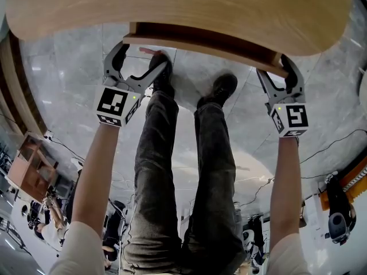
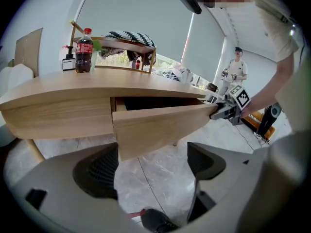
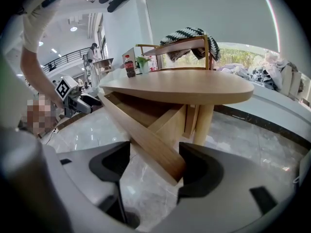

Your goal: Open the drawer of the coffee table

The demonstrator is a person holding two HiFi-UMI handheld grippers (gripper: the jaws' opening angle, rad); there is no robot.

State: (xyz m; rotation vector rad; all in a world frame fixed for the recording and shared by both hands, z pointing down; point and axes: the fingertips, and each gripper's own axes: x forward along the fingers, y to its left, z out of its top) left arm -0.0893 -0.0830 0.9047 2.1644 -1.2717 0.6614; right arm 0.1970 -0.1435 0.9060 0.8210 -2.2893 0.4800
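A cola bottle (image 2: 84, 50) and a small dark pump bottle (image 2: 68, 61) stand just beside each other on the far side of the pale oval tabletop (image 1: 172, 4). Behind them a wooden rack (image 2: 127, 43) carries a striped blanket (image 2: 130, 36). A bystander (image 2: 237, 73) stands well off across the grey marble floor (image 1: 241, 153). The operator's two dark shoes (image 1: 163, 76) are planted on the floor right below the drawer's front.

The drawer (image 1: 200, 42) hangs under the near edge of the tabletop and stands partly out, showing a dark hollow behind its plain wooden front board.

The left tool (image 1: 142, 53) is wide open around the board's left end. The right tool (image 1: 278, 67) is also open, straddling the right end, with one pad against the wood.
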